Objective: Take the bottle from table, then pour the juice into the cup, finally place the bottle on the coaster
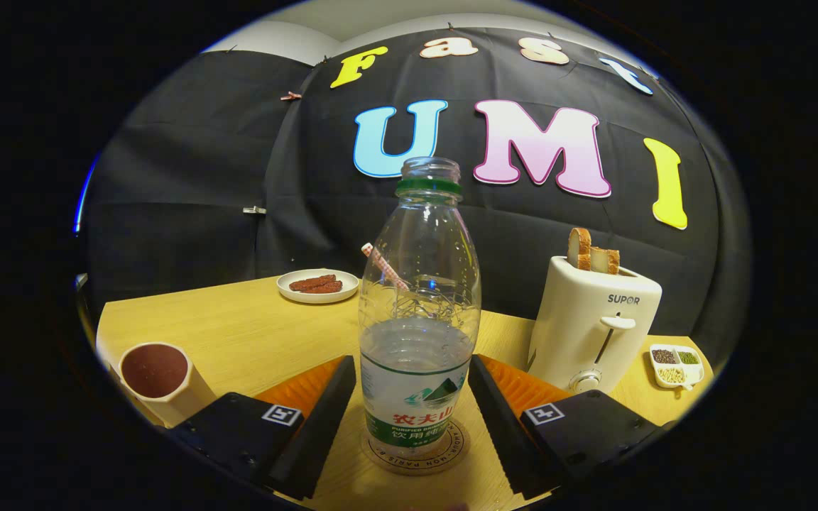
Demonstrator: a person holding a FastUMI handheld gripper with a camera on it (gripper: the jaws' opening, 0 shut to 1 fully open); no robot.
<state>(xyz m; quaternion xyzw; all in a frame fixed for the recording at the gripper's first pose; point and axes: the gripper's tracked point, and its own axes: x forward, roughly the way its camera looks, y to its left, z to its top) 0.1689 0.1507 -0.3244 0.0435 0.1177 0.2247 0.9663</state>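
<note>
Standing upright on the coaster [415,454], the uncapped bottle [420,312] is seen between the two fingers of the claw [412,408], which are spread apart with a clear gap on either side of the label, neither pressing on it. The bottle is partly filled with clear liquid, and a striped straw [383,265] is seen behind or through its shoulder; which cannot be told. With the bottle already on the coaster, the placing appears done and only the withdrawal of the claw looks left, though the pour itself cannot be confirmed. The cup [160,380], set on the bench [238,333] well off beside the left finger, holds something dark reddish, but whether liquid or the inner wall is hard to make out. Farther back, a plate [318,285] with brown pieces, a toaster [593,323] holding bread, and a small divided dish [676,363] are seen.
</note>
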